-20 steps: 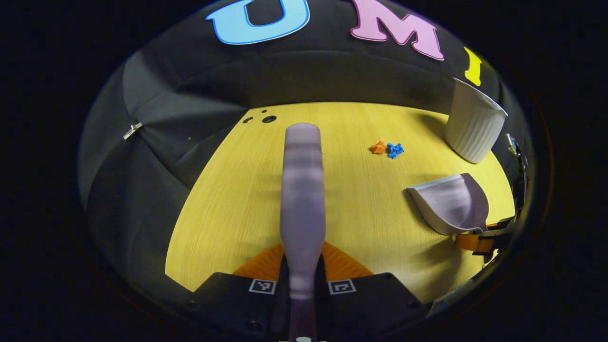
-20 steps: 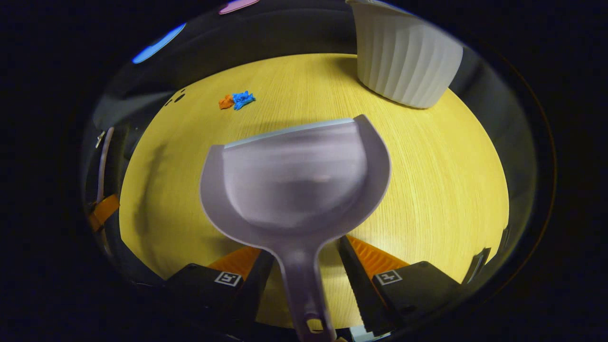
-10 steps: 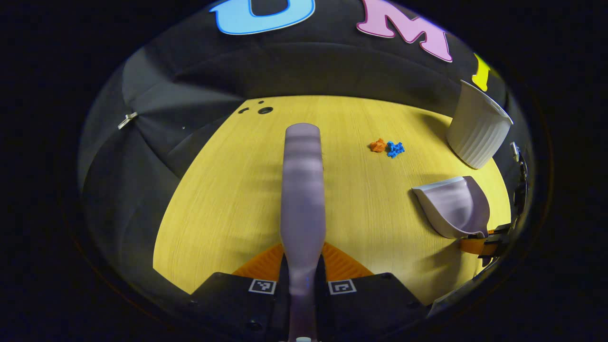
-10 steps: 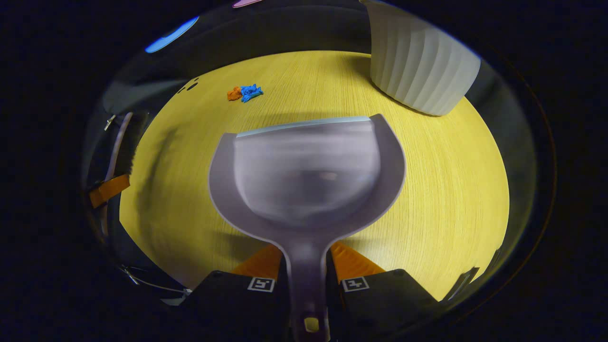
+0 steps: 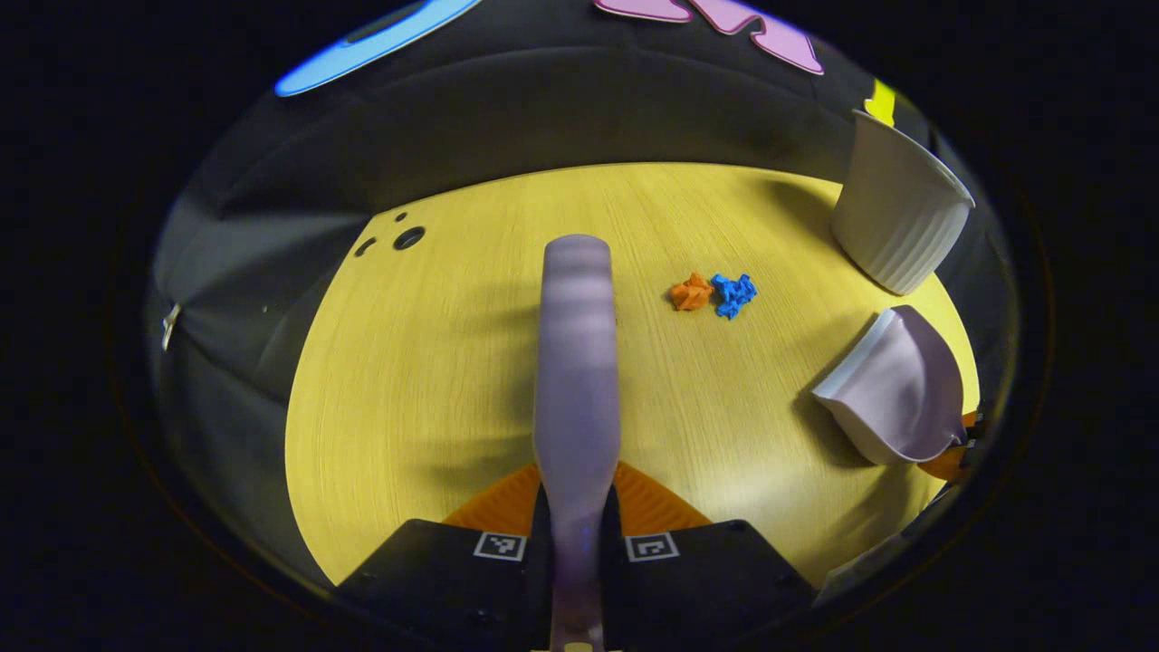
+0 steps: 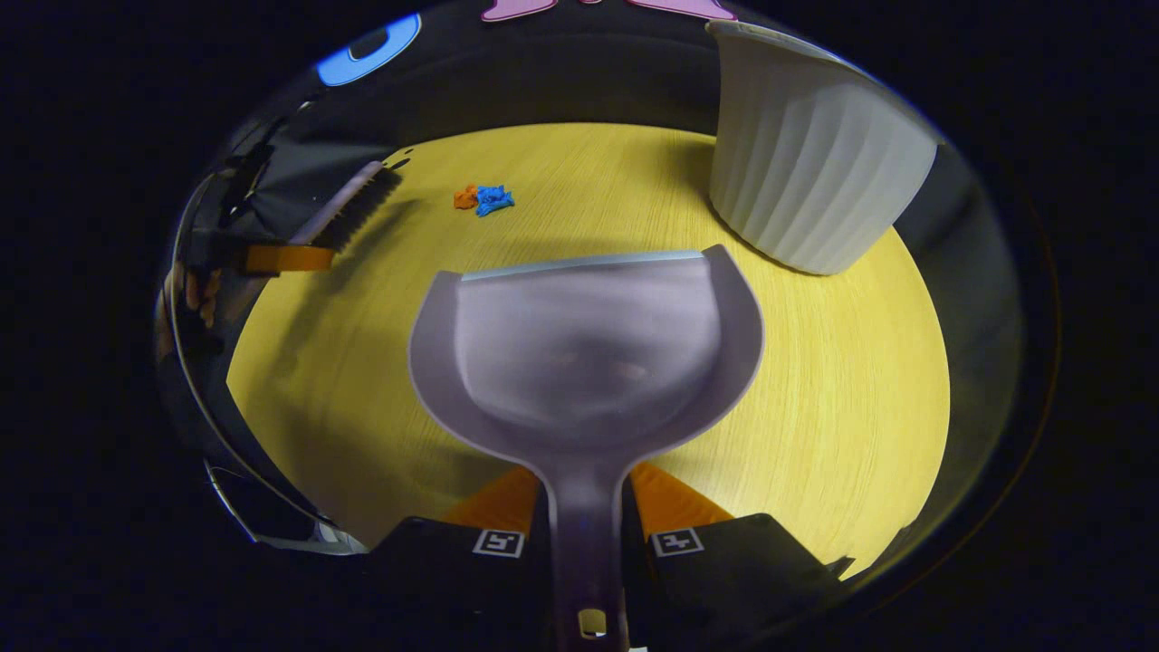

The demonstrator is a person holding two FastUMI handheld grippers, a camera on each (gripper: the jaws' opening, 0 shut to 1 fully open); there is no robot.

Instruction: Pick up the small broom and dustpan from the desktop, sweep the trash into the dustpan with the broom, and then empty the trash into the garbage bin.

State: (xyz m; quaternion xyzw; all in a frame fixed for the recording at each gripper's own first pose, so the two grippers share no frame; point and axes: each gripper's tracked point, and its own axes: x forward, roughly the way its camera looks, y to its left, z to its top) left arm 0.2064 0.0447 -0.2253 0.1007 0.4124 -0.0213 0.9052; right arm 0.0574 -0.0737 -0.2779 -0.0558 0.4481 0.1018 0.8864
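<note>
Gripping the small broom (image 5: 577,362) by its handle, the left gripper (image 5: 576,534) has both orange fingers (image 5: 493,503) pressed against the lilac shaft, which runs straight ahead from between them, above the yellow desktop (image 5: 426,362). Right gripper (image 6: 586,534): fingers clenched on the handle of the lilac dustpan (image 6: 589,344), whose scoop spreads forward from between the fingers, open edge away from the camera, held over the desktop. Trash: one orange scrap (image 5: 691,292) and one blue scrap (image 5: 732,293), touching, lying on the desktop ahead and to the right of the broom's far end, and well beyond the dustpan's front edge to its left in the right gripper view. Garbage bin (image 5: 896,217): white, ribbed, upright near the desktop's far right edge, close beyond the dustpan. Left gripper view gives the dustpan side-on, tilted, at the right margin; right gripper view gives the broom's dark bristles (image 6: 362,204) and a hand (image 6: 195,294) at the far left.
</note>
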